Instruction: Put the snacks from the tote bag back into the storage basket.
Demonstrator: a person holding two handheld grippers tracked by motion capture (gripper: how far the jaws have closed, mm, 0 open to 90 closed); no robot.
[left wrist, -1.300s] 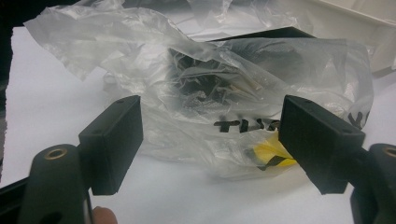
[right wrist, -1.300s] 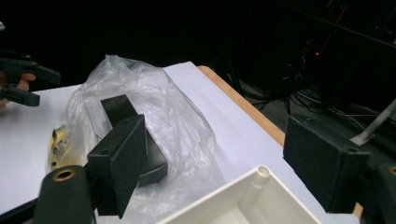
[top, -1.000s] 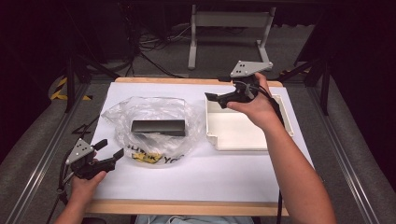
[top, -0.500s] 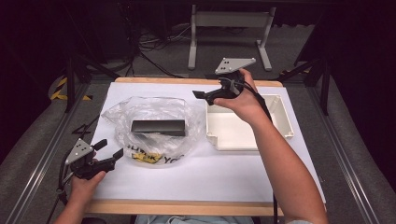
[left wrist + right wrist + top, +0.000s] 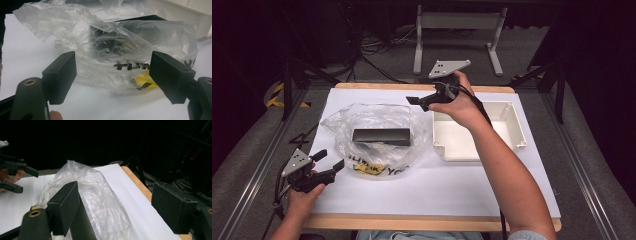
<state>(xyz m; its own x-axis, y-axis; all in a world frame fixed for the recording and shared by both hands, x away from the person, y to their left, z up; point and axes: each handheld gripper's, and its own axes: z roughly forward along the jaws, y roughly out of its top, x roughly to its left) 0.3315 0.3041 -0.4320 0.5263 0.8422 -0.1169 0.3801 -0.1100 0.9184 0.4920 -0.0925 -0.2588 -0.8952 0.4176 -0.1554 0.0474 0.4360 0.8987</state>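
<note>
I held the right gripper (image 5: 414, 101) spread above the plastic bag (image 5: 377, 137)'s far edge; my left gripper (image 5: 328, 161), also spread, sat near the bag's front-left corner.

Worktop (image 5: 492, 185) evenly and brightly lit from overhead; surroundings fall to black. Soft glare on plastic bag (image 5: 120, 45); images slightly soft.

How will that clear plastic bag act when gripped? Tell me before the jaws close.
The clear plastic bag is thin and crumpled, so it will probably bunch and slip between the pads. The black box inside likely weighs it down, so lifting one edge may stretch the film and tip the box out.
</note>
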